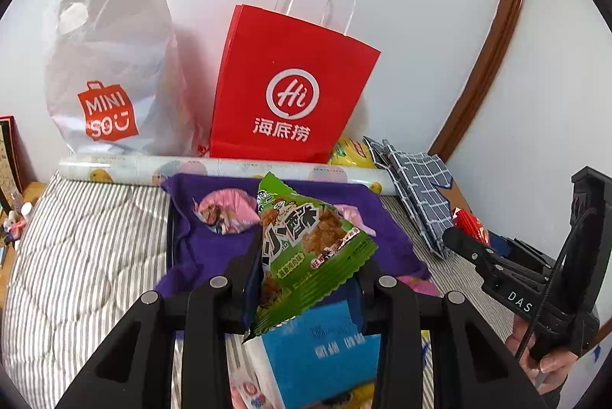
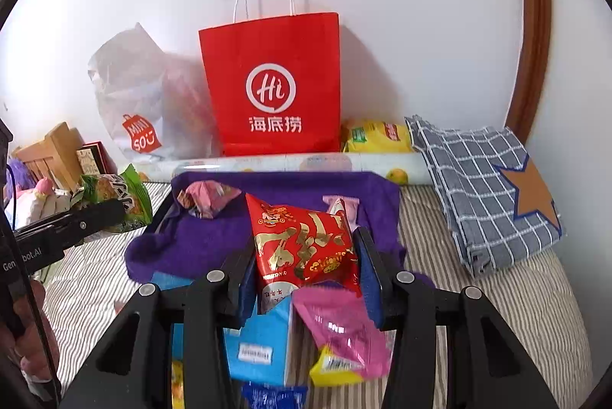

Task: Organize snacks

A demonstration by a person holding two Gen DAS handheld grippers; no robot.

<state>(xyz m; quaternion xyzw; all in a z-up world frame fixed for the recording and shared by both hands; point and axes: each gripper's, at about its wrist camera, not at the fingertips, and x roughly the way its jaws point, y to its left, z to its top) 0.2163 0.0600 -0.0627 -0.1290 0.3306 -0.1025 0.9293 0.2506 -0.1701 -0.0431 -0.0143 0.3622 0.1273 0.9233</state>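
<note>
The green snack packet [image 1: 310, 248] is sitting between my left gripper [image 1: 306, 279]'s jaws, which are closing narrowly on its lower left edge, so the pouch is standing up and fanning away from me, its long axis running from the pinched corner near the pads up toward its sealed top, which is pointing at the red paper bag [image 1: 290, 91] against the wall. My right gripper [image 2: 310, 275] is pinching a red snack packet [image 2: 302, 244] the same way, jaws narrow on its lower part, its printed face tilting toward the camera and its long axis leaning up and away toward that same bag.

Both packets are hanging above the purple cloth-lined tray [image 2: 214, 237] on the striped bedding [image 1: 84, 248], where two pink wrapped snacks [image 2: 208, 198] are already lying. I judge the tray to be the drop spot: it is lying straight ahead of and below both pairs of jaws. In the right wrist view my left gripper is showing off to the tray's left edge, while the right one is hanging over the tray's near middle, so the right hand seems nearer. A blue box [image 2: 264, 344] and a pink wrapper [image 2: 340, 328] are lying just below the right jaws.
</note>
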